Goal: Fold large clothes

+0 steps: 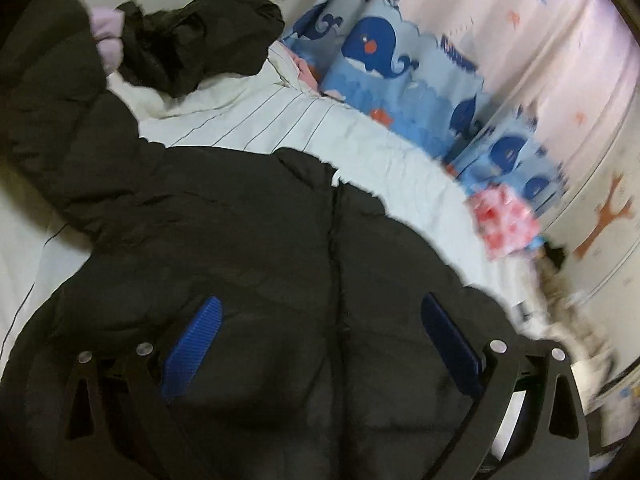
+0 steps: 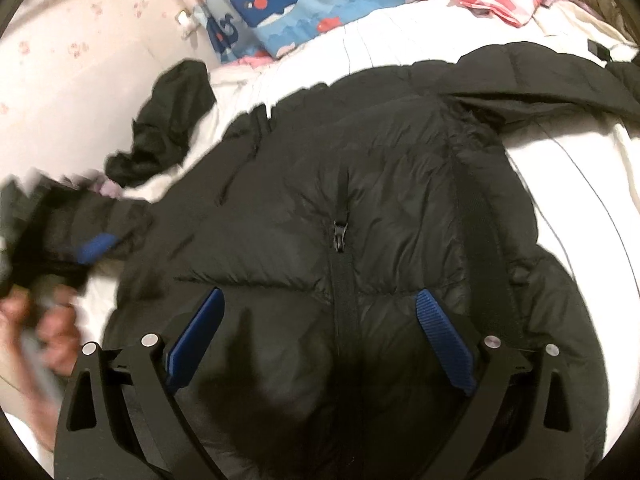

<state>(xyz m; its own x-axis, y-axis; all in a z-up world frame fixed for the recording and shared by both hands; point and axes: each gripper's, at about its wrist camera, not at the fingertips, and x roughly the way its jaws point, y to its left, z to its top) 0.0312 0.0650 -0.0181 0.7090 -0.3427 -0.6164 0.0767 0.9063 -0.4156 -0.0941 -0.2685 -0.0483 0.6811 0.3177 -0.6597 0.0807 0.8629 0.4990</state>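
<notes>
Here, a black puffer jacket lies front-up and zipped across a white striped bedspread, filling most of the bed, with a whale-print blue quilt bunched along the wall behind it. One sleeve stretches away to the jacket's left, and a second dark garment sits crumpled beyond it near the pillow end.

The step in hand appears to be bringing a sleeve or side panel in over the chest. It would likely go best by pinching the padded fabric at the sleeve's cuff or the side seam rather than mid-panel, carrying it across in a flat sweep so the filling does not bunch, and using the other tongs to pin the body near the zip while the fold lands.

The right gripper hovers over the lower front, angled downward, its blue pads spread wide either side of the zip line and gripping nothing. The left gripper also points downward over the jacket body, released, with nothing between its pads. From the right wrist view, the person's left hand shows blurred at the left edge.
</notes>
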